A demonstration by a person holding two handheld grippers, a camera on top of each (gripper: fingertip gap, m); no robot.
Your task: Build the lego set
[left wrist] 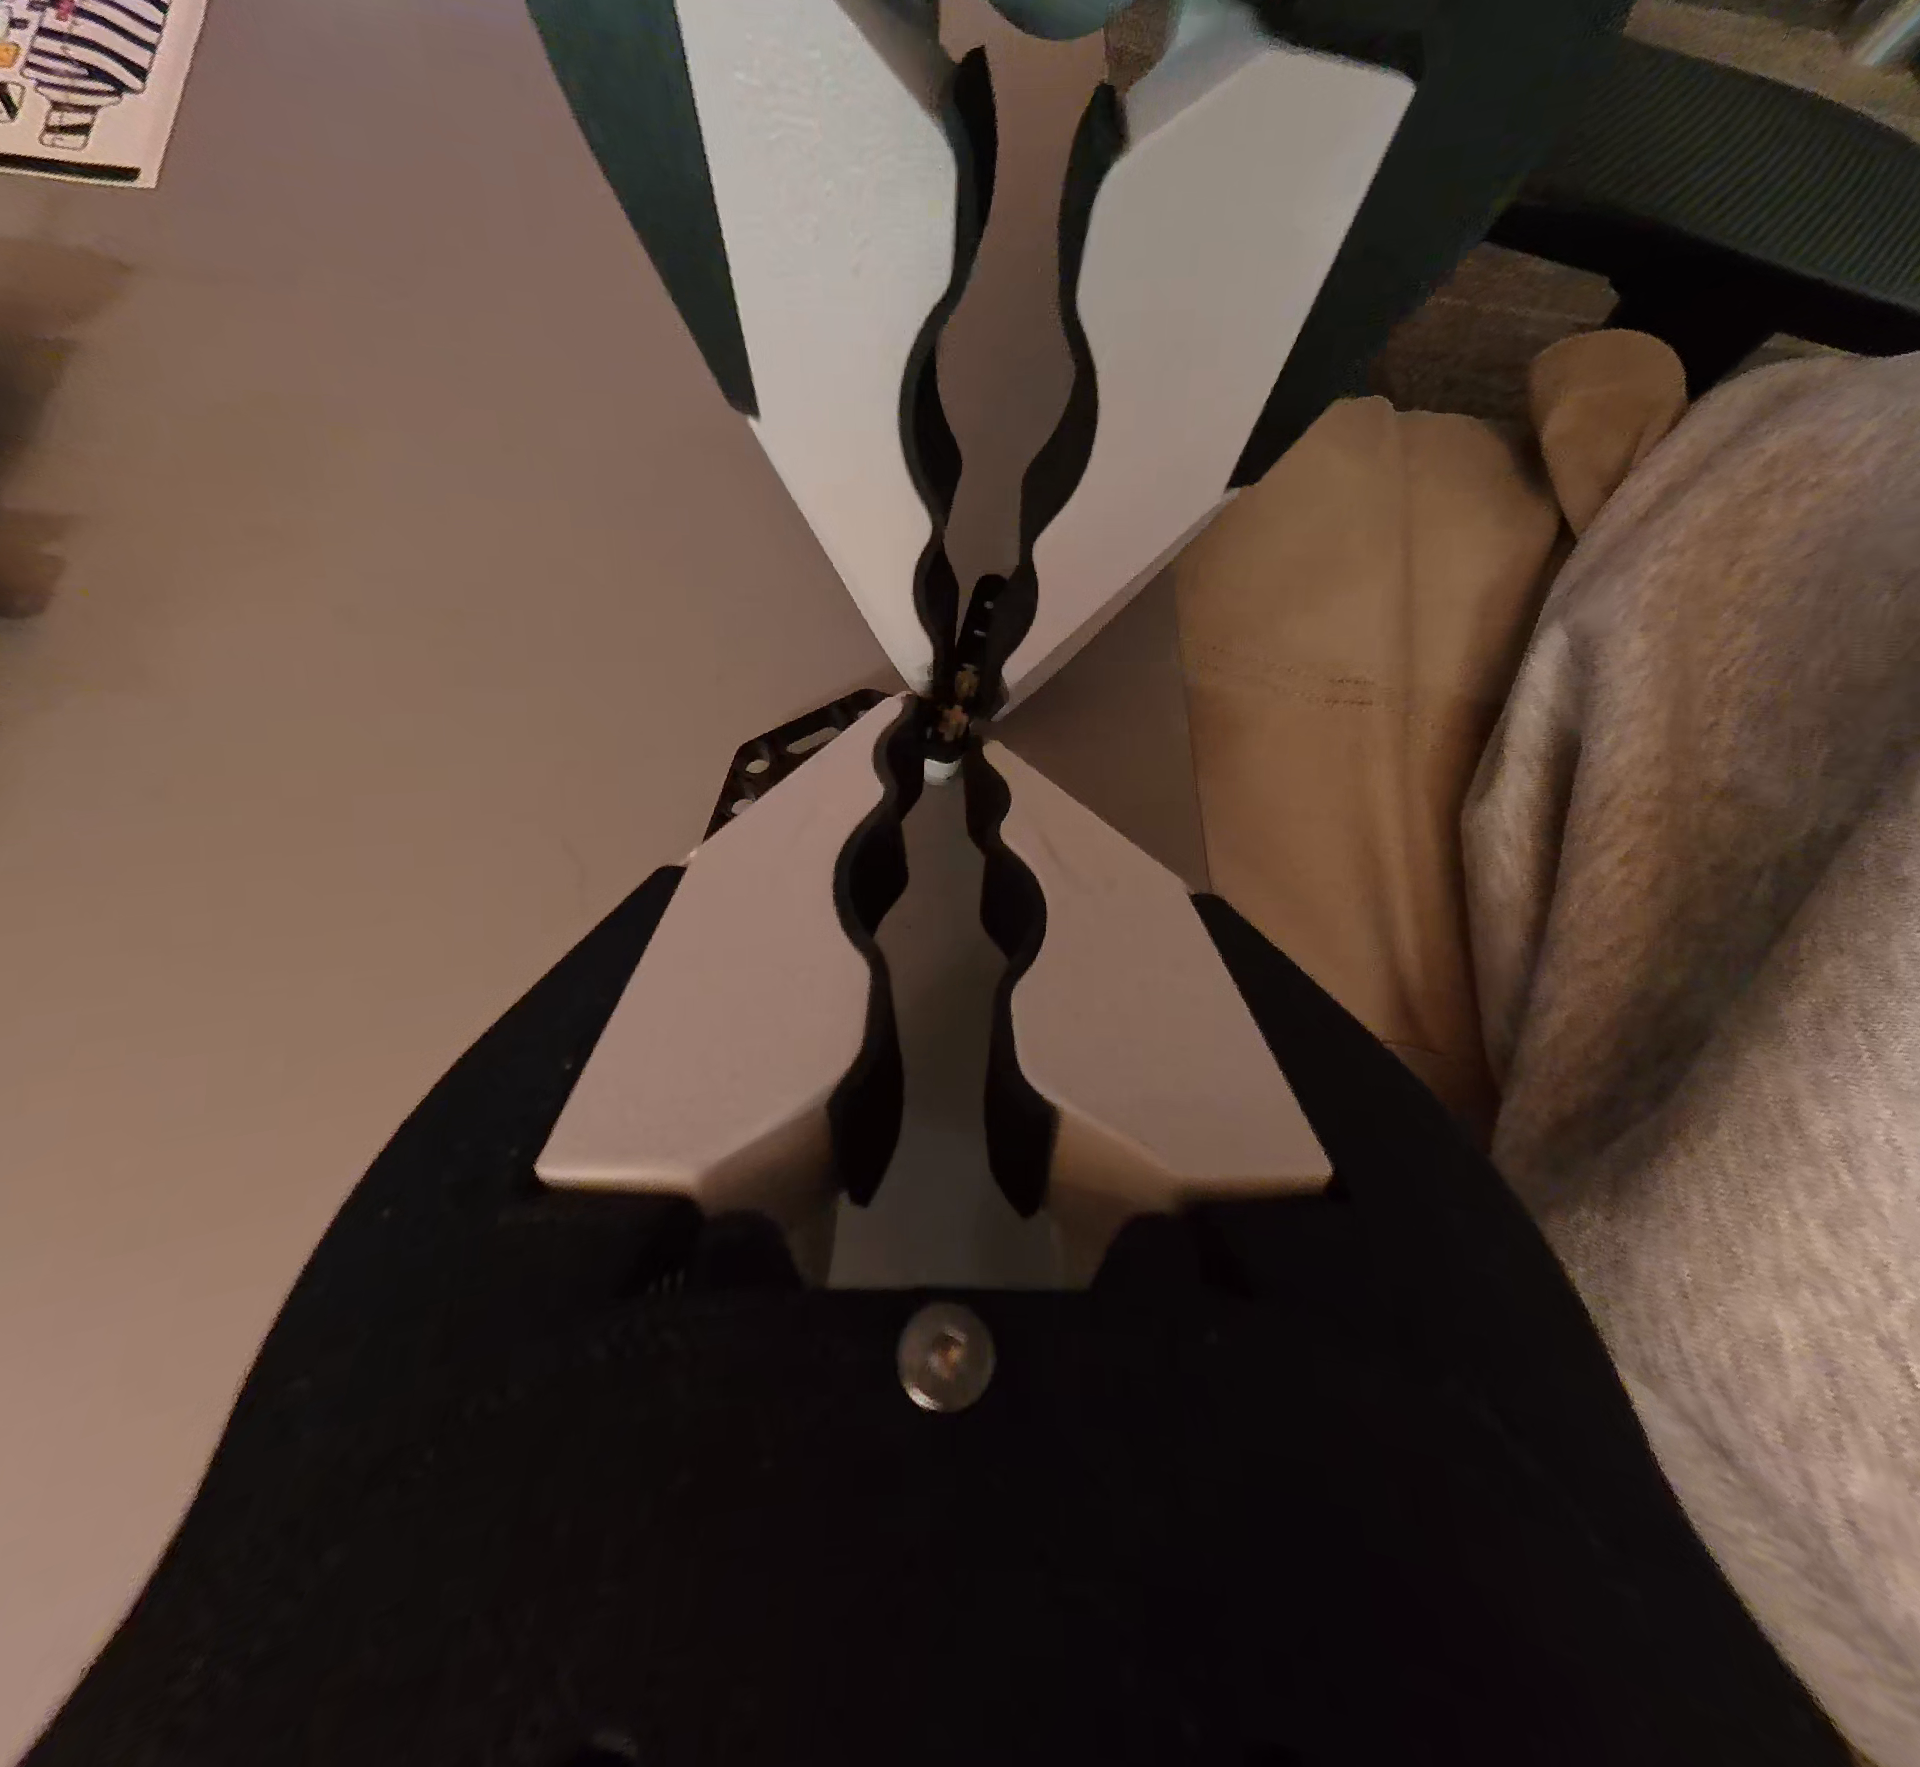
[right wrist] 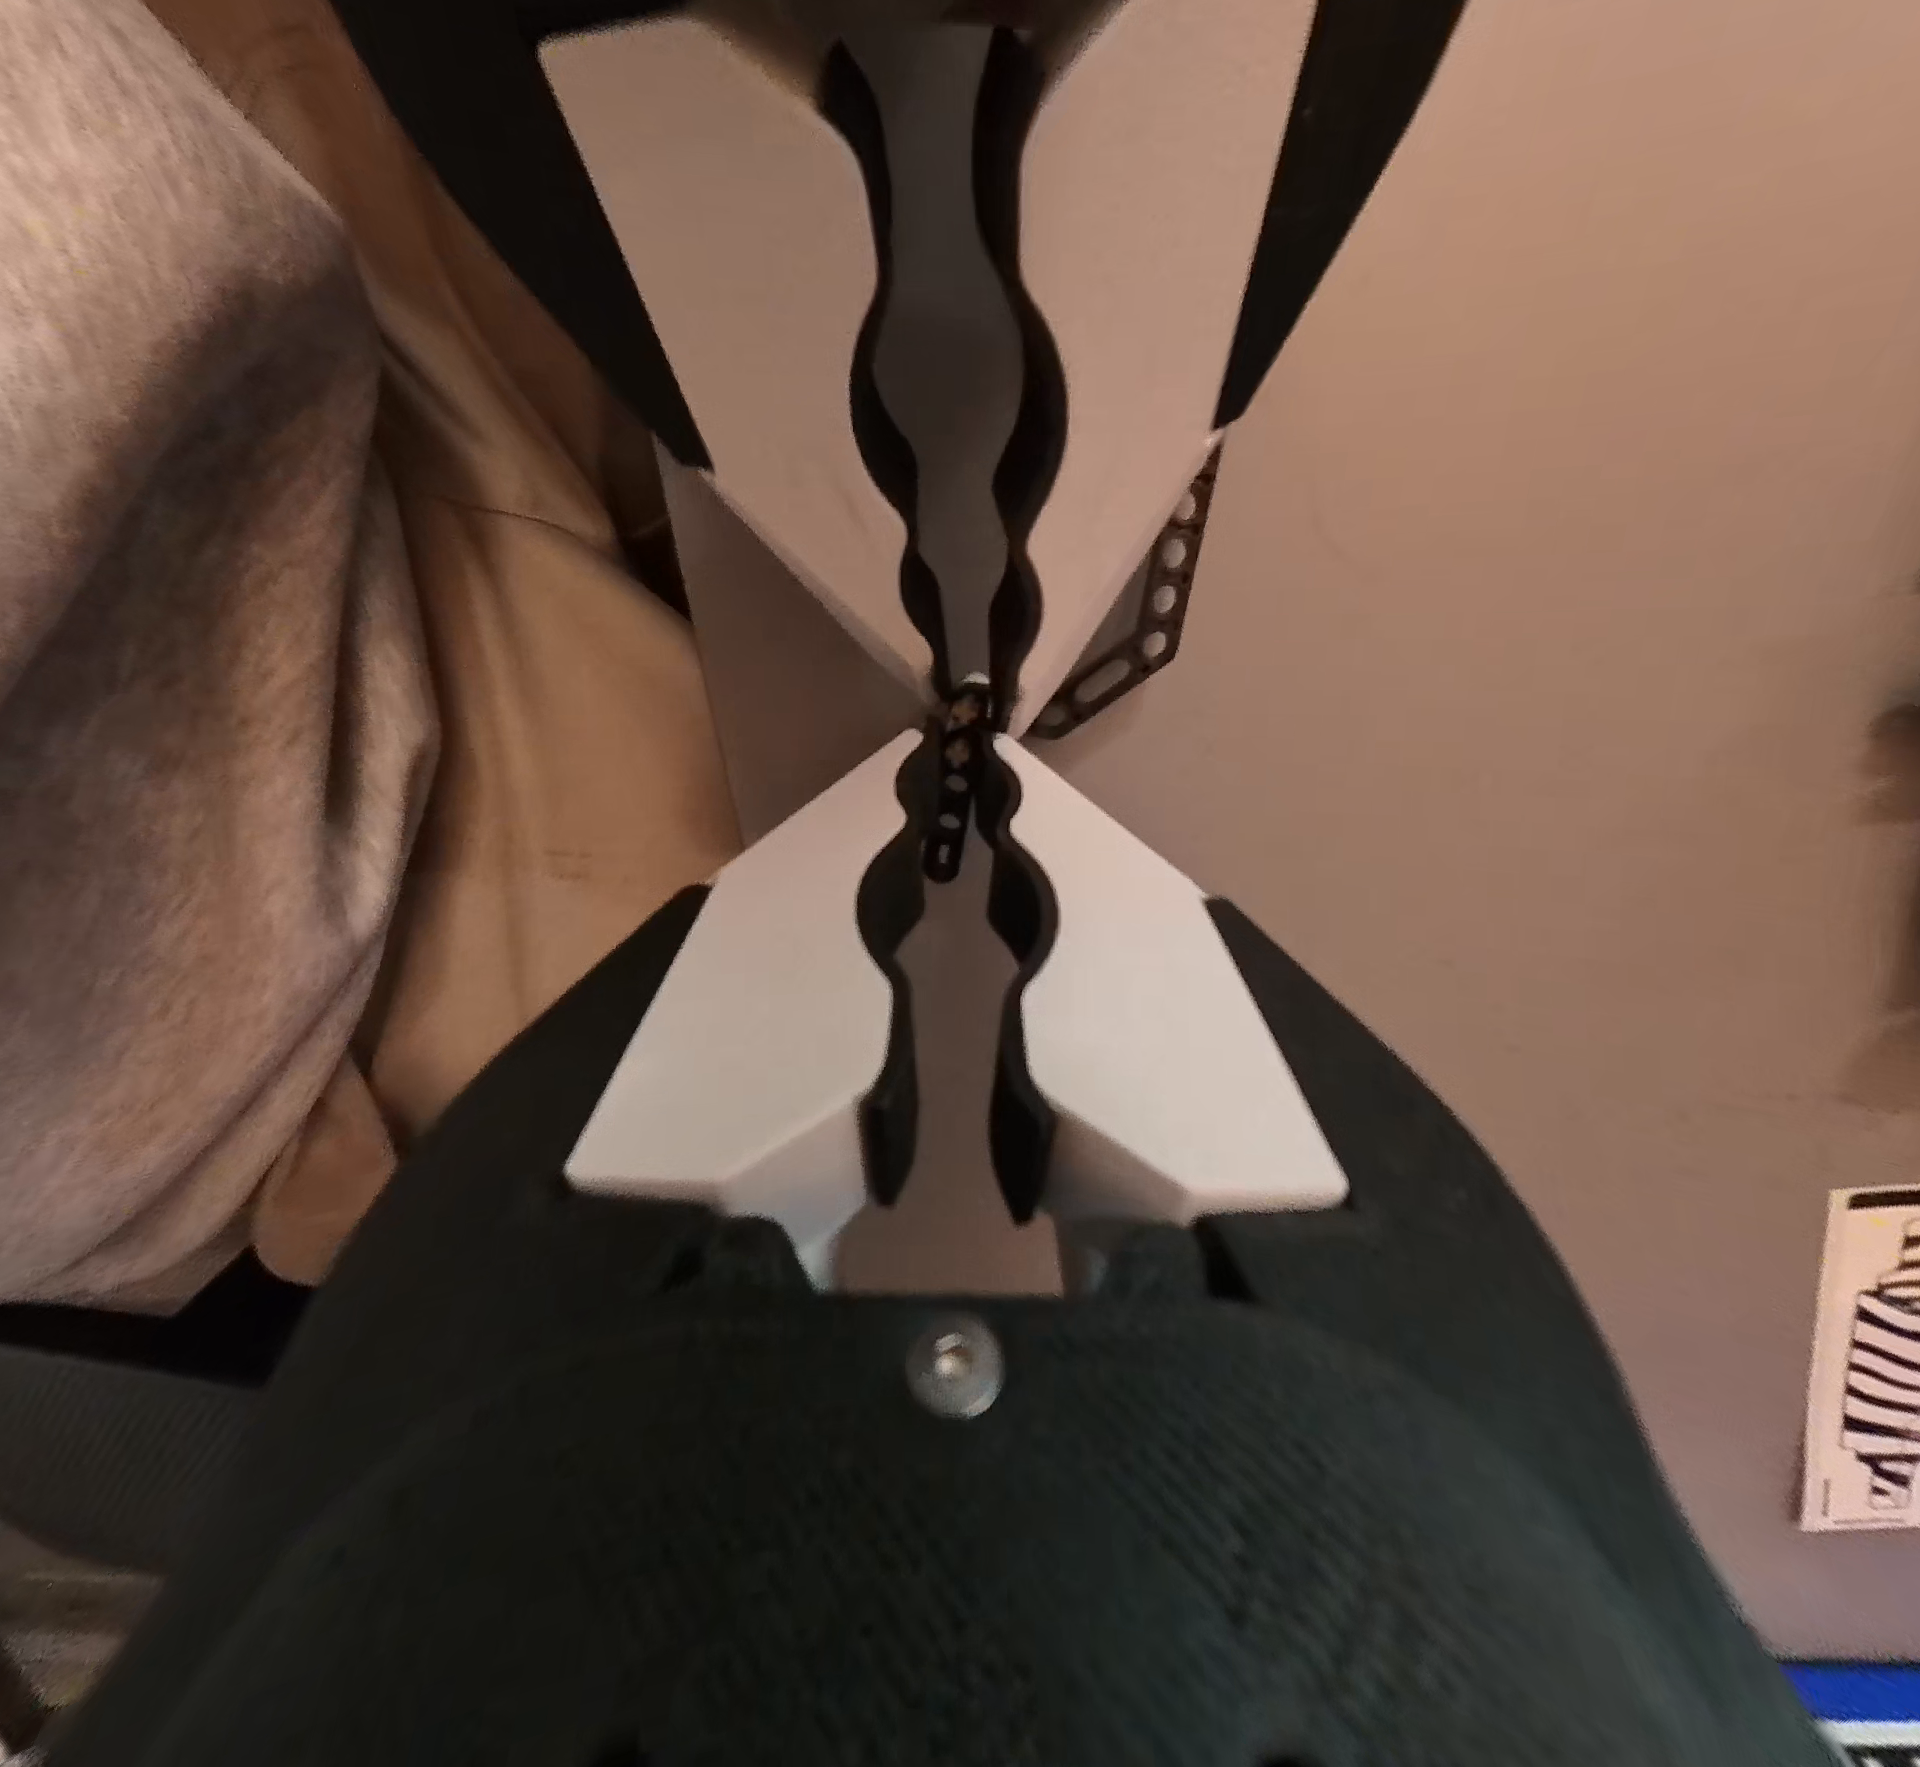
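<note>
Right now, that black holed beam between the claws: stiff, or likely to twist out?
The black holed beam looks like thin rigid plastic, probably stiff and light. Held only near the tips of the right claw, it may pivot. The left claw meets it tip to tip.
</note>
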